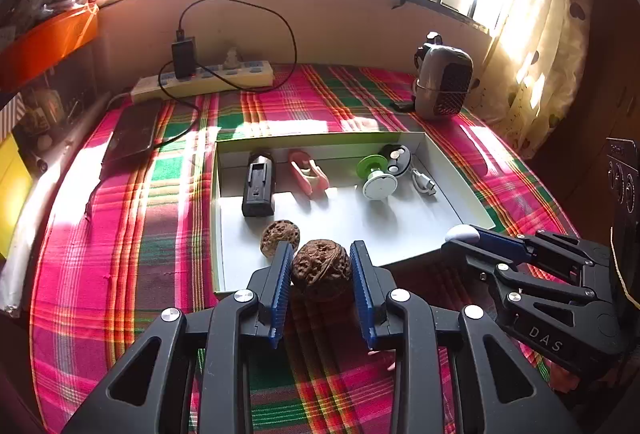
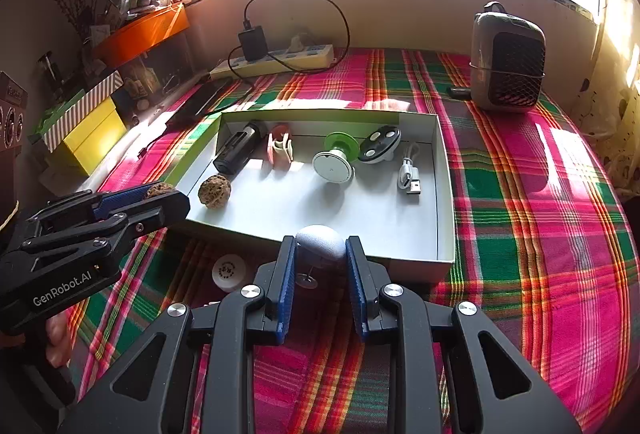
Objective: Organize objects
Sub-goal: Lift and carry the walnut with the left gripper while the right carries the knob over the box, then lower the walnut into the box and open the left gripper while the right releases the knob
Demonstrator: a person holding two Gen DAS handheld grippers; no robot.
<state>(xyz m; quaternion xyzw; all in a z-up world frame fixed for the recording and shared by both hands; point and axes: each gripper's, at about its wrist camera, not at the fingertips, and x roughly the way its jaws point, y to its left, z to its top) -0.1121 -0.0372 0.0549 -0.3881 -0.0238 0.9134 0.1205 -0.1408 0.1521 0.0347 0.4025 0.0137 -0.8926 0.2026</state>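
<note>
Objects for sorting, spread over a tabletop (image 2: 540, 218) under a pink-and-green plaid cloth, most already lying in a shallow white box (image 2: 445, 193) with a green outer edge. Inside, along the far wall: black battery-like block (image 1: 259, 183), pink clip (image 1: 308, 173), green-and-white spool (image 1: 374, 177), dark round disc (image 2: 380, 143), short white cable (image 2: 410, 173); nearer the front-left corner, one walnut (image 1: 279, 237) resting loose on the box floor. Beyond the box, against the wall, a power strip (image 1: 208, 79) and a grey heater (image 2: 506, 61); just outside the box's near wall on the cloth, a small white round cap (image 2: 229, 272).

Left claw (image 1: 322, 268) pinching a second walnut (image 1: 321, 266) between its blue ribbed pads, held over the near left rim of the box. Right claw (image 2: 320, 250) pinching a small white ball (image 2: 320, 242), poised over the near rim toward the middle; seen from the left camera, only a white sliver showing at its tips.

Likely trouble: both items round and hard, gripped across a narrow band, so prone to squirting sideways from a tilt or jolt. Released too near the rim, either could catch the box wall and drop outside onto the cloth. Dropped from height, walnut or ball apt to roll across the smooth floor and knock the loose walnut or the spool. Two claws sitting close together, so some risk of clashing over the box
</note>
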